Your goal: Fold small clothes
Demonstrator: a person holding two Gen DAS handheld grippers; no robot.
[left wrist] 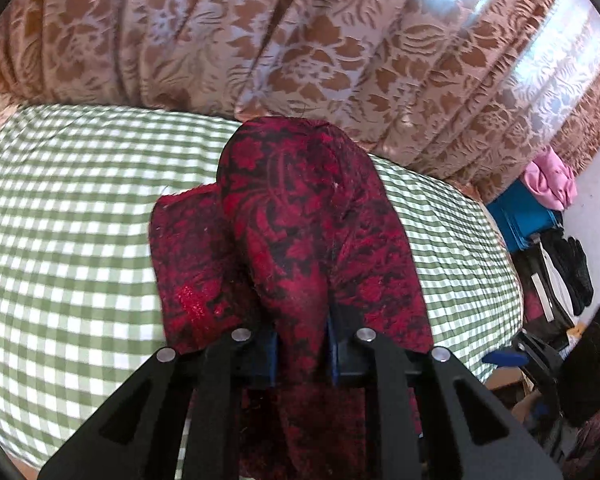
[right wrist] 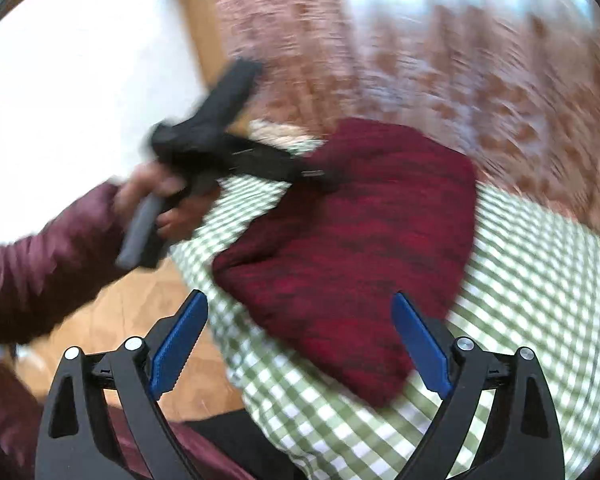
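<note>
The red cloth lies bunched on the checked cover, one fold pinched tight in the left gripper. In the right wrist view the hand grips that tool at 9 o'clock of the cloth. The right gripper hangs released at 6 o'clock, jaws wide, nothing between them. Bare cover spreads toward 3 o'clock; the curtain bounds 12 o'clock.

Left gripper: jaws clamped, angled downward, gripped by a hand in a maroon sleeve at nine o'clock. Right gripper: jaws spread wide, nothing between, pointing downward.
</note>
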